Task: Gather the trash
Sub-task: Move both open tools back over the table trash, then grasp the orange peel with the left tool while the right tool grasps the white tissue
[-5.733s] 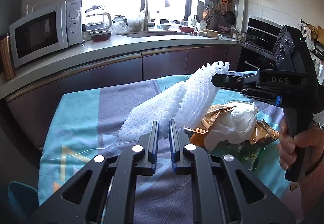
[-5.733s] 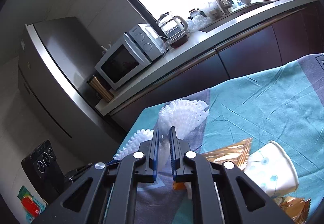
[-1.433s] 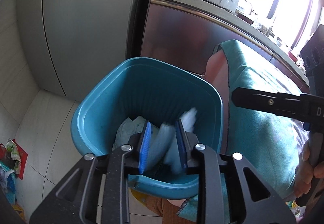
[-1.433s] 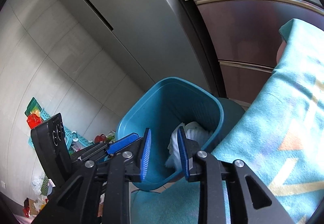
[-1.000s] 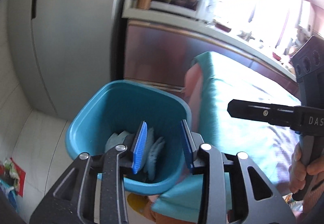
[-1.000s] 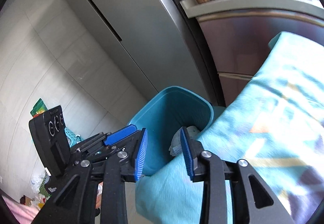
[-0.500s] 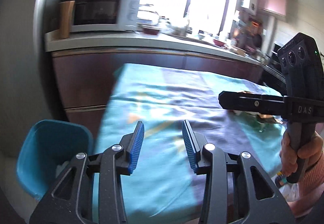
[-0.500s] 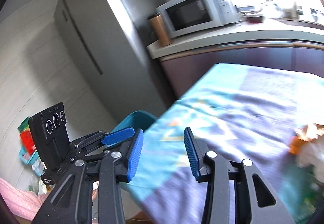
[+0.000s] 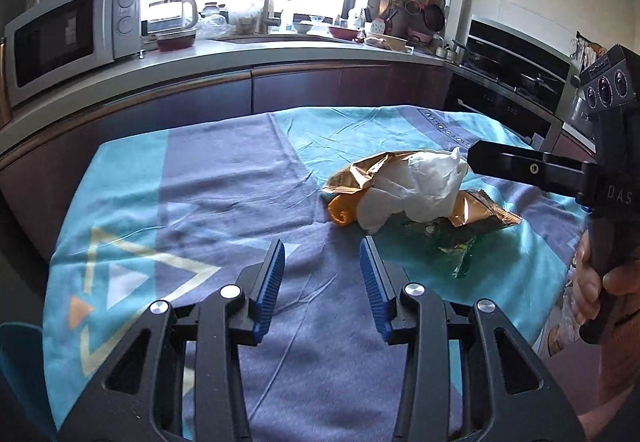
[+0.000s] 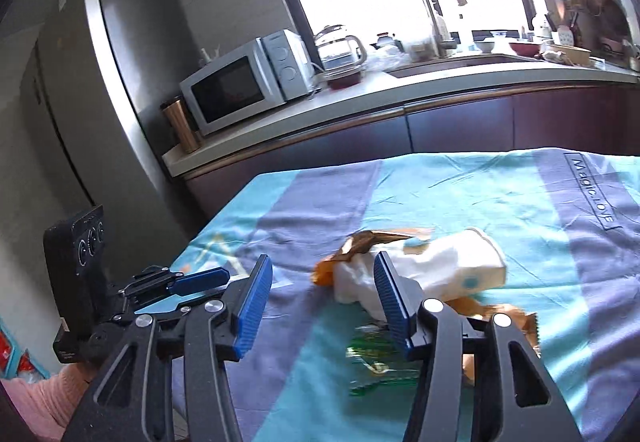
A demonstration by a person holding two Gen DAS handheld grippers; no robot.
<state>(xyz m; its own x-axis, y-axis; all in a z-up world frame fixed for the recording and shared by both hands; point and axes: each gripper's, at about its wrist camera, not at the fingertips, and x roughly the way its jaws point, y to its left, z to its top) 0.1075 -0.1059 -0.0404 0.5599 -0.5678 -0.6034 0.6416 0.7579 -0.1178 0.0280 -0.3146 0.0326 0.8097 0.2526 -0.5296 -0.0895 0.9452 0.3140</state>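
A trash pile lies on the teal and grey tablecloth [image 9: 224, 194]: a crumpled white paper cup [image 9: 416, 190] [image 10: 452, 262], gold wrappers [image 9: 360, 174] [image 10: 376, 238], an orange scrap [image 9: 340, 212] and a green wrapper [image 9: 452, 242] [image 10: 376, 358]. My left gripper [image 9: 322, 266] is open and empty, short of the pile. My right gripper [image 10: 320, 290] is open and empty just above the pile; it also shows in the left wrist view [image 9: 520, 166].
A kitchen counter [image 9: 200, 58] runs behind the table with a microwave [image 9: 68, 34], a kettle [image 9: 172, 16] and a sink tap [image 10: 440, 2]. A fridge [image 10: 100, 82] stands at left. The blue bin's rim [image 9: 16, 346] shows at the lower left.
Both grippers dropped the white foam net into the blue bin, opened, and swung back over the table toward the trash pile.
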